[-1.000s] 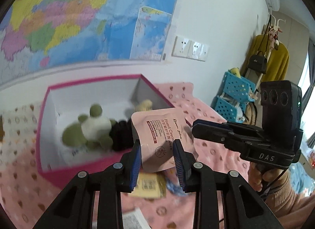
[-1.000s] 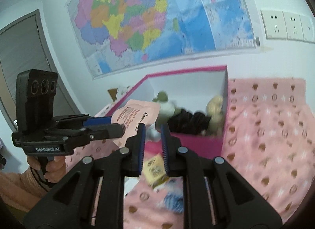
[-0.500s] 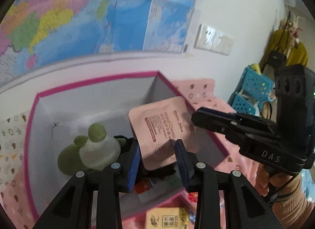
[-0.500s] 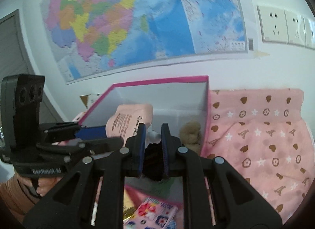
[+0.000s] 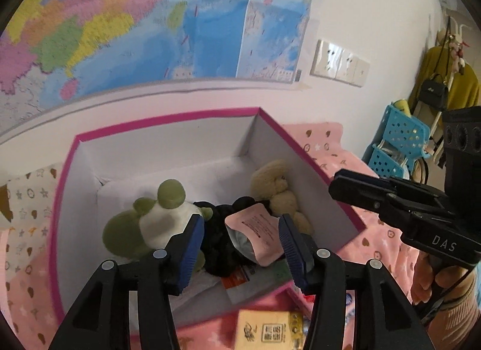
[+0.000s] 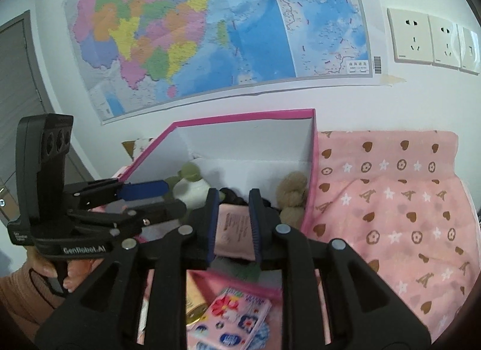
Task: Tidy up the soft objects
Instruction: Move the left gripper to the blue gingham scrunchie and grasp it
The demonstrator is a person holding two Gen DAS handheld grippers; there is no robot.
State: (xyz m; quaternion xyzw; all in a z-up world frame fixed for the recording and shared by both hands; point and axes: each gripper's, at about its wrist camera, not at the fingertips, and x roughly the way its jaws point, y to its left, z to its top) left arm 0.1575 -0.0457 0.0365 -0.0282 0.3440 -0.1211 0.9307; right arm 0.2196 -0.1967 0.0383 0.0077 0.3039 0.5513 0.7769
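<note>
A pink-rimmed white box (image 5: 168,123) (image 6: 240,118) holds a green-and-white plush (image 5: 144,223) (image 6: 192,184), a black soft item (image 5: 222,247) and a beige plush (image 5: 276,181) (image 6: 293,190). A pink hand-cream pouch (image 5: 258,232) (image 6: 233,231) lies in the box on the black item. My left gripper (image 5: 242,241) is open above the box, its fingers either side of the pouch and apart from it. My right gripper (image 6: 231,223) hovers over the box's near edge, narrowly open and empty; it also shows in the left wrist view (image 5: 335,189).
The box stands on a pink patterned cloth (image 6: 390,199) against a wall with a map (image 6: 210,34) and sockets (image 6: 433,40). Small packets lie in front of the box: a yellow one (image 5: 267,332) and a flowered one (image 6: 237,317). Blue baskets (image 5: 396,145) stand at the right.
My left gripper carried the pouch over the box, opened and let it go; the pouch now lies inside. Both grippers moved forward toward the box.
</note>
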